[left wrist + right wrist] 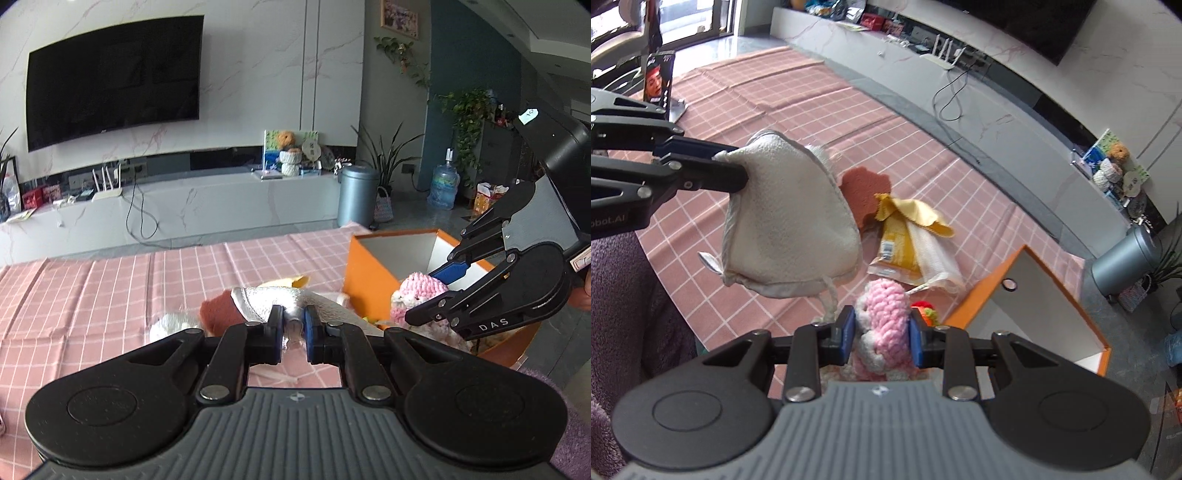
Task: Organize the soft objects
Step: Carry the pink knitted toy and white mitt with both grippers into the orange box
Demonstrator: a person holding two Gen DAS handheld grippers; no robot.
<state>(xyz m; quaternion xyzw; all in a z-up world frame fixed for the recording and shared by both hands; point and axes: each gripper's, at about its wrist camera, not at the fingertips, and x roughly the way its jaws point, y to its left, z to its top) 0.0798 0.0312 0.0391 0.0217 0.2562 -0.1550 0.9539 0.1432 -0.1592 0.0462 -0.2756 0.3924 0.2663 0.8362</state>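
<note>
With the left gripper [733,168] pinching only the white mitt's [790,221] hem above the tablecloth [775,96] and the right gripper [881,328] clamping the pink crochet toy [886,317] beside the orange box [1067,306], either item may slip and miss it.

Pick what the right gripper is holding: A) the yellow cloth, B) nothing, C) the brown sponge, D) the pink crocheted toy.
D: in the right wrist view the right gripper has its jaws closed on the pink crocheted toy, while the brown sponge and the yellow cloth lie on the checked tablecloth.
</note>
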